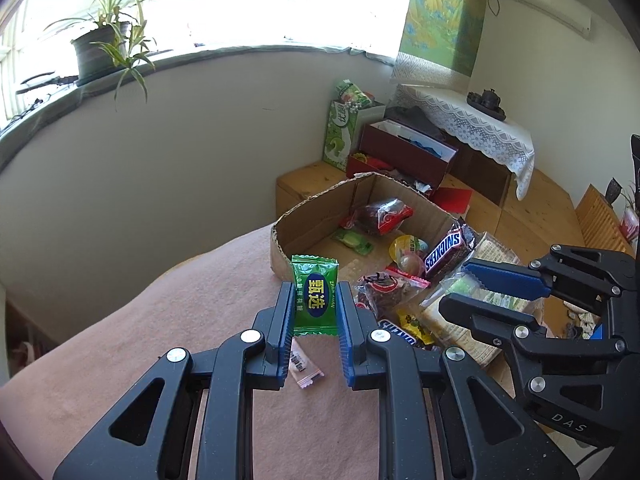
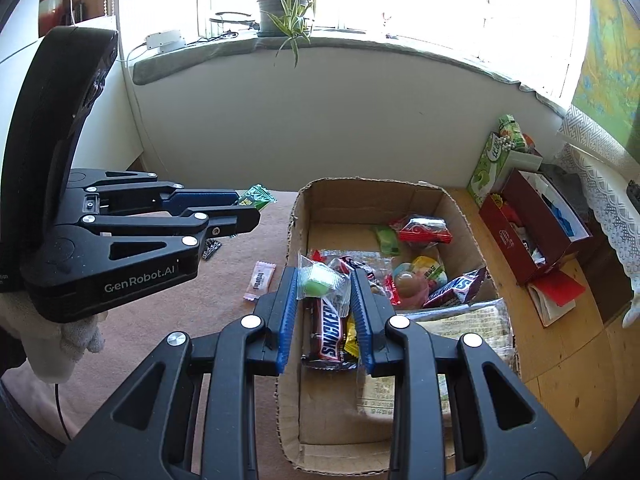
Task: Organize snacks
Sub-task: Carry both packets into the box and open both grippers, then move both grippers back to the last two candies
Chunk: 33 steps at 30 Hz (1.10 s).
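My left gripper is shut on a green candy packet with yellow characters, held above the pink table cloth left of the cardboard box. In the right wrist view the left gripper shows with that packet. My right gripper is shut on a clear packet holding a green candy, above the box's near left part. The box holds Snickers bars, red packets and jelly cups. The right gripper shows at the right in the left wrist view.
A small pink candy wrapper lies on the cloth left of the box; it also shows in the left wrist view. A small dark piece lies near it. A red gift box and green carton stand on the wooden floor beyond.
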Available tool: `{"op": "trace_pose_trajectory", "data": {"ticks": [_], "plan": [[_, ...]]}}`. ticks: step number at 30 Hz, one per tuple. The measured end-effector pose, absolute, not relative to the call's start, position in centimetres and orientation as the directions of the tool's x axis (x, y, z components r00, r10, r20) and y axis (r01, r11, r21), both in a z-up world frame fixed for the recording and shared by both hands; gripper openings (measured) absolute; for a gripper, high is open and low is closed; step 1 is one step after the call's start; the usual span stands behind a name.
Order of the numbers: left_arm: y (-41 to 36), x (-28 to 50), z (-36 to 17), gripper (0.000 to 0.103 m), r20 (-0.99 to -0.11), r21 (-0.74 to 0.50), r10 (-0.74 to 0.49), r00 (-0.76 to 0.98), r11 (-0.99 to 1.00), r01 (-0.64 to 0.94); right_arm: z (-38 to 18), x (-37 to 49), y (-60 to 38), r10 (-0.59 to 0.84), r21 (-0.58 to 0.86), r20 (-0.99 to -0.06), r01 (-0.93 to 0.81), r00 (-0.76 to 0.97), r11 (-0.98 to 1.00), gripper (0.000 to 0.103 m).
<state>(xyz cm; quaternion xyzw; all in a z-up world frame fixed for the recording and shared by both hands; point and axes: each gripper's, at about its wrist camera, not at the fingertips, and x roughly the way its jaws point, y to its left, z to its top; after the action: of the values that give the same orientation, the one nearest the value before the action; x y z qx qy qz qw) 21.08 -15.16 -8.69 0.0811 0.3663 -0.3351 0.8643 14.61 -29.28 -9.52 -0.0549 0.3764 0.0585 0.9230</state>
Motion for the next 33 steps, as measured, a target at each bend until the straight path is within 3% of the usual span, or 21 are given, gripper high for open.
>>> {"op": "trace_pose_trajectory", "data": {"ticks": [24, 26, 28, 31, 33], "plan": [[-21.9, 22.7, -9.1, 0.021, -0.711, -0.095, -0.528, 0.465, 0.727, 0.68, -10.0, 16.7, -35.1, 0.008, -0.071, -0.695, -0.079, 0.719, 0.994, 0.028], [-22.0, 22.8, -9.1, 0.024, -0.712, -0.092, -0.523, 0.468, 0.731, 0.676, -10.0, 16.7, -35.2, 0.002, -0.076, -0.693, -0.075, 0.721, 0.994, 0.032], [-21.9, 23.0, -9.1, 0.045, -0.712, -0.093, -0.514, 0.479, 0.745, 0.661, -9.9, 16.5, -35.2, -0.017, -0.095, -0.684, -0.066, 0.729, 0.993, 0.051], [-21.4, 23.4, -9.1, 0.047, -0.709, -0.103, -0.512, 0.485, 0.756, 0.647, -9.8, 16.4, -35.2, -0.046, -0.127, -0.674, -0.055, 0.738, 0.99, 0.071], [-21.2, 23.5, -9.1, 0.048, -0.708, -0.106, -0.511, 0.487, 0.759, 0.642, -9.7, 16.3, -35.3, -0.042, -0.126, -0.674, -0.059, 0.738, 0.99, 0.072]]}}
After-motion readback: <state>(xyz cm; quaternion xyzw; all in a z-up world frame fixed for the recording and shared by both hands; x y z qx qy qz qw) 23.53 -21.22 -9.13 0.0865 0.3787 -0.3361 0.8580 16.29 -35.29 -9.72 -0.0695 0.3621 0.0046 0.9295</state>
